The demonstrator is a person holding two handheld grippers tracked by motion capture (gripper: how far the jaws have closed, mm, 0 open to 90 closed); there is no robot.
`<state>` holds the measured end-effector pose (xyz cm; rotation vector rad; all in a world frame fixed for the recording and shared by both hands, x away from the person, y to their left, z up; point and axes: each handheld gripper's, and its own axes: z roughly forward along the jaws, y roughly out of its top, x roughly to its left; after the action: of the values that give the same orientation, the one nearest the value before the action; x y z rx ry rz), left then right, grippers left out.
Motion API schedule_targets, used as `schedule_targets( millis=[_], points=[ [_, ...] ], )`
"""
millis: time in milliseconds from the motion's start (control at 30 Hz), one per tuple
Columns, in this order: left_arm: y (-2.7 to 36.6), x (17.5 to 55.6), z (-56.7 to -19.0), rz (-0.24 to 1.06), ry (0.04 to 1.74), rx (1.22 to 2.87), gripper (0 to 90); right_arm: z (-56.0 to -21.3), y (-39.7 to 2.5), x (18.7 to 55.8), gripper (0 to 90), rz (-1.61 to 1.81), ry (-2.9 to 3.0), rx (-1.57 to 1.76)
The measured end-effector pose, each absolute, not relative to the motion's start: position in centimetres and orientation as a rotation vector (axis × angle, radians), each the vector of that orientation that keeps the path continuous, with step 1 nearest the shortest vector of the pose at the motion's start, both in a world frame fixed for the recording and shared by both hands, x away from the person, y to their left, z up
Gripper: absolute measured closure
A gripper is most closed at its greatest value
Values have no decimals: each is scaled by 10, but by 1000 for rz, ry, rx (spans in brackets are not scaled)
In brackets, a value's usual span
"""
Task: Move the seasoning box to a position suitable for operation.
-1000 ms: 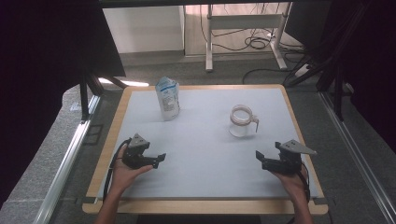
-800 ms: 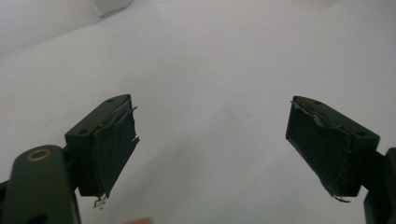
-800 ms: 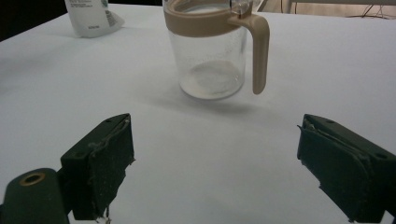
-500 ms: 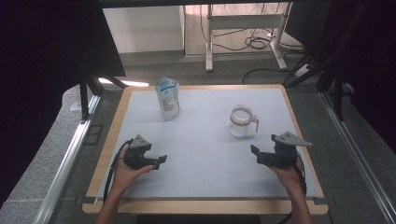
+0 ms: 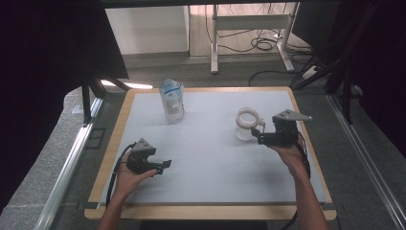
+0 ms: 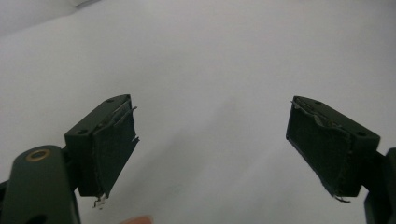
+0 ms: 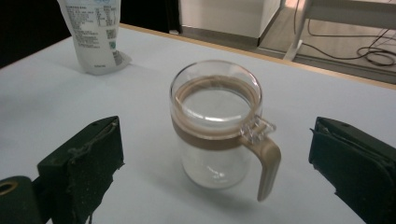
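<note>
- Surface (image 5: 206,158) first: a pale sheet in a wooden frame, bare between the two hands.
- Left claw (image 5: 162,166) sits low over the near left part of the surface, held by the left hand (image 5: 128,178). In the left gripper view its jaws stand wide apart with only bare sheet between them; it holds nothing.
- Pouch (image 5: 172,101) stands upright near the far left edge, well apart from both claws. It looks like a soft printed bag, light and easily crushed or tipped; a hold across its upper body seems safest, though how full it is cannot be told.
- Mug (image 5: 246,124) stands upright right of centre. In the right gripper view it is clear glass (image 7: 215,126) with a tan band under the rim and a tan handle (image 7: 264,158) pointing toward the camera's right.
- Handling, as a judgement: stiff, smooth, breakable and likely slippery on the bare wall. It appears empty, so not heavy. The band or the handle offers better friction than the glass.
- Right claw (image 5: 257,134) is just beside the mug, not touching it. Its jaws are spread wide with the mug framed between them (image 7: 219,186); nothing is pinched.
</note>
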<state>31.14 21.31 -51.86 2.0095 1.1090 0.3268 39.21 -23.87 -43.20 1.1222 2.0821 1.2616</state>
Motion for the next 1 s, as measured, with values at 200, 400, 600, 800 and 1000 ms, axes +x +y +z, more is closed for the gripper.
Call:
schedule_targets(
  millis=[200,400,600,800,1000],
  points=[
    [214,313,-521,323,1115,2019,156,-437,-230,418,31,1258,2107,1143],
    [216,314,-521,325,1118,2018,156,-434,-221,428,29,1285,2110,1134],
    [217,312,-519,328,1115,2014,155,-434,-217,443,32,1281,2124,1139],
    [217,312,-519,330,1112,2010,155,-447,-212,453,28,1247,2167,1152],
    [214,310,-518,330,1099,2019,153,-457,-207,462,28,1207,2204,1153]
  ],
)
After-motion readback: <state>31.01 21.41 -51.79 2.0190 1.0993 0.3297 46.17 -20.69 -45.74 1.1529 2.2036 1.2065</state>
